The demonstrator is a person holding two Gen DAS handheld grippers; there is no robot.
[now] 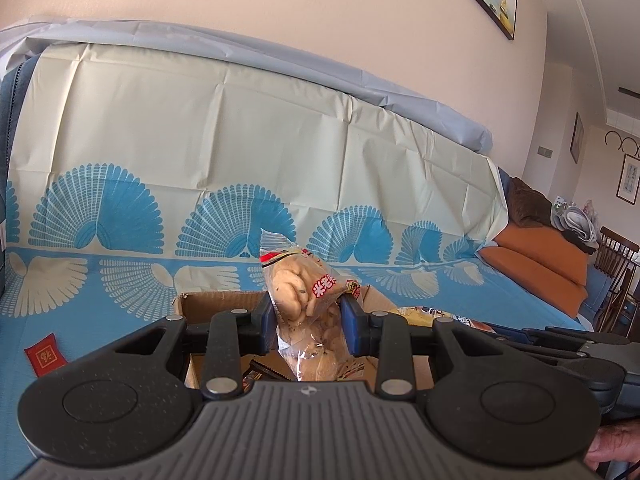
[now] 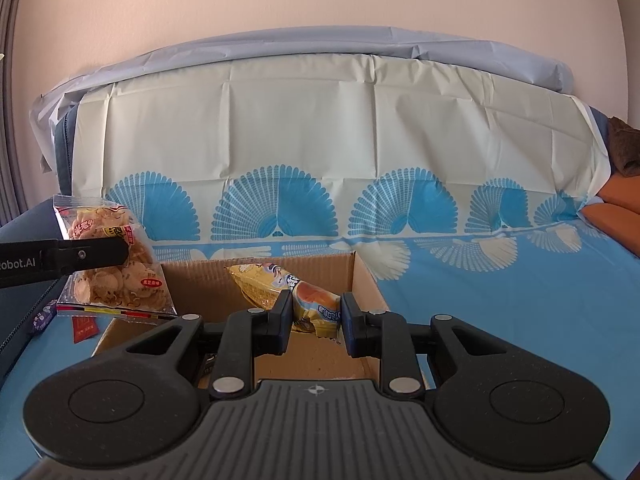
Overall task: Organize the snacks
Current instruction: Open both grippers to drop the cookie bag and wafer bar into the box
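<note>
My left gripper is shut on a clear bag of pale puffed crackers with red labels, held upright above the open cardboard box. From the right wrist view the same cracker bag hangs at the left with the left gripper's finger across it. My right gripper is shut on a yellow wrapped bread snack, which reaches over the cardboard box. In the left wrist view the yellow snack peeks out to the right, in front of the right gripper's dark body.
The box stands on a sofa under a blue and cream fan-patterned cover. A red packet lies on the cover at the left, and a small purple packet by the sofa arm. Orange cushions lie further right. Dark wrappers lie inside the box.
</note>
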